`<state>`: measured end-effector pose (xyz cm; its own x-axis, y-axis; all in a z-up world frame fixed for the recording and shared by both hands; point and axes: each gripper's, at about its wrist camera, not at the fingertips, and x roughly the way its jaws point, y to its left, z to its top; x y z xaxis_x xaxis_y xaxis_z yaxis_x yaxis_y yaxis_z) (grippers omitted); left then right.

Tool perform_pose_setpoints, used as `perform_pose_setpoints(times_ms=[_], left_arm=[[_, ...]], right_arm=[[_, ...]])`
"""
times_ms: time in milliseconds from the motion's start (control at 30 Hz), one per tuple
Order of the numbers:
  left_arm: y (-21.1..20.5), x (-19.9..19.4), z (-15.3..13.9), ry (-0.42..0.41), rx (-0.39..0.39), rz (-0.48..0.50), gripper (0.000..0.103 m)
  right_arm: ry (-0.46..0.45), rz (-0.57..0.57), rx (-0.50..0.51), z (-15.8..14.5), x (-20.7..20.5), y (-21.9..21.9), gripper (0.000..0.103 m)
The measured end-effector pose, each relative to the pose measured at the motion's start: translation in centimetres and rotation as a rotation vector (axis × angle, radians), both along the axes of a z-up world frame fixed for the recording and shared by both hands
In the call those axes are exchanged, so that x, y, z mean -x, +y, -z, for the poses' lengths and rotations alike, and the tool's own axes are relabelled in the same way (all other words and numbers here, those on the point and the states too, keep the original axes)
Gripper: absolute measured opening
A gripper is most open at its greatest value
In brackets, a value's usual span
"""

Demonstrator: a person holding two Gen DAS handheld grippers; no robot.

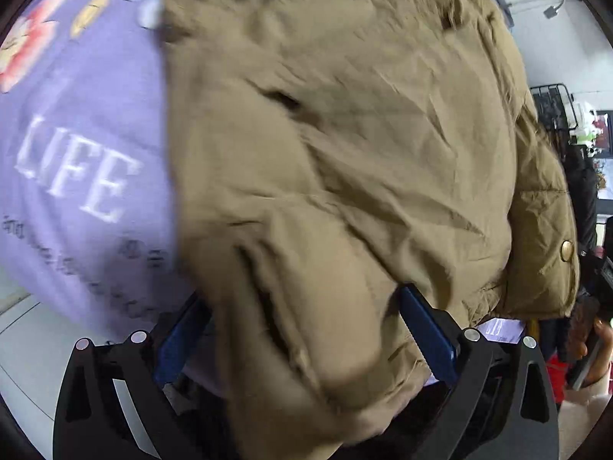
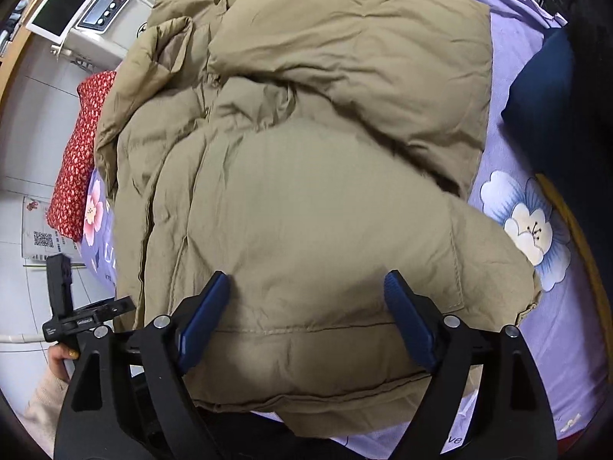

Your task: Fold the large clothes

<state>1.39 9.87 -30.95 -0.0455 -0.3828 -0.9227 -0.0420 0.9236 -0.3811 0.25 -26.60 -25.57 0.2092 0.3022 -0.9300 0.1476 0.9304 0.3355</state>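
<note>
A large tan puffer jacket (image 2: 306,145) lies bunched and partly folded on a purple flowered bedsheet (image 2: 536,237). In the left wrist view the jacket (image 1: 345,134) fills the frame and its thick hem bulges between the blue pads of my left gripper (image 1: 302,329), whose jaws stand wide apart. In the right wrist view my right gripper (image 2: 306,306) is also wide open, its blue pads either side of the jacket's near hem, resting on or just above the fabric. The view is motion-blurred on the left.
The sheet shows white "LIFE" lettering (image 1: 76,176). A dark blue pillow (image 2: 536,96) lies at the right, a red patterned cloth (image 2: 80,153) at the left bed edge. A white device with screen (image 2: 76,4) stands on the tiled floor (image 2: 23,145). A hand holds the other gripper (image 2: 65,306).
</note>
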Motion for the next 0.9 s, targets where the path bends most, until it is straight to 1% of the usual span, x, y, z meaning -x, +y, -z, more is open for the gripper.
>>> perform_pose_setpoints(times_ms=[33, 67, 100, 133, 167, 200, 233, 300, 333, 367, 400, 433, 467, 500, 533, 567, 633, 667, 767, 833, 867, 900], left_arm=[[-0.7, -0.1, -0.1, -0.01, -0.002, 0.018, 0.082], [-1.7, -0.2, -0.7, -0.041, -0.004, 0.055, 0.075], [-2.3, -0.3, -1.2, -0.066, -0.025, 0.085, 0.064], [-2.8, -0.4, -1.7, -0.09, -0.046, 0.114, 0.057], [-3.2, -0.4, -2.6, -0.121, -0.065, 0.152, 0.042], [-3.2, -0.5, -3.5, -0.148, -0.081, 0.17, 0.032], [-2.8, -0.7, -4.5, -0.17, -0.088, 0.172, 0.026], [-0.6, -0.2, -7.3, -0.233, -0.083, 0.164, 0.022], [0.4, 0.1, -8.3, -0.254, -0.093, 0.161, 0.021], [2.2, 0.3, -9.3, -0.274, -0.125, 0.153, 0.021], [4.2, 0.4, -9.8, -0.277, -0.146, 0.135, 0.021], [5.5, 0.4, -9.9, -0.268, -0.151, 0.115, 0.021], [7.3, 0.2, -10.0, -0.255, -0.169, 0.077, 0.021], [8.1, 0.2, -9.6, -0.246, -0.19, 0.061, 0.021], [8.2, -0.2, -9.4, -0.232, -0.211, 0.056, 0.021], [8.6, -0.7, -8.5, -0.213, -0.239, 0.054, 0.021], [8.1, -1.4, -7.6, -0.193, -0.256, 0.052, 0.021], [7.7, -1.7, -7.2, -0.188, -0.27, 0.058, 0.021], [6.2, -1.7, -6.4, -0.185, -0.327, 0.108, 0.021], [5.7, -1.6, -6.5, -0.188, -0.343, 0.133, 0.021], [5.6, -1.7, -6.5, -0.185, -0.342, 0.138, 0.021], [5.6, -1.9, -6.5, -0.182, -0.337, 0.135, 0.021]], right_arm=[[0.002, 0.005, -0.001, 0.1, 0.2, 0.0, 0.083], [0.004, 0.015, -0.002, 0.1, 0.3, 0.0, 0.083], [0.003, 0.023, -0.004, 0.1, 0.4, 0.0, 0.083], [0.0, 0.033, -0.008, 0.0, 0.6, -0.1, 0.083], [-0.003, 0.043, -0.013, 0.0, 0.8, -0.3, 0.083], [-0.003, 0.046, -0.015, -0.1, 0.8, -0.4, 0.083], [-0.002, 0.046, -0.018, -0.1, 0.9, -0.5, 0.083], [0.006, 0.039, -0.026, -0.3, 1.1, -0.6, 0.083], [0.011, 0.035, -0.031, -0.5, 1.2, -0.7, 0.083], [0.014, 0.039, -0.045, -0.7, 1.4, -1.0, 0.083], [0.016, 0.049, -0.065, -0.9, 1.7, -1.4, 0.083], [0.017, 0.063, -0.085, -1.0, 2.0, -1.8, 0.083], [0.02, 0.08, -0.1, -1.1, 2.2, -2.3, 0.083], [0.023, 0.11, -0.121, -1.1, 2.6, -3.1, 0.083], [0.026, 0.142, -0.139, -1.0, 3.0, -3.9, 0.083], [0.033, 0.174, -0.147, -0.7, 3.4, -4.8, 0.083], [0.06, 0.233, -0.14, 0.4, 4.2, -6.4, 0.083], [0.068, 0.245, -0.137, 0.8, 4.4, -6.8, 0.083], [0.15, 0.25, -0.068, 3.5, 5.4, -8.0, 0.083], [0.179, 0.247, -0.09, 5.2, 6.6, -8.2, 0.083], [0.184, 0.254, -0.116, 6.0, 7.1, -8.3, 0.083], [0.198, 0.268, -0.164, 7.0, 7.7, -8.4, 0.083]])
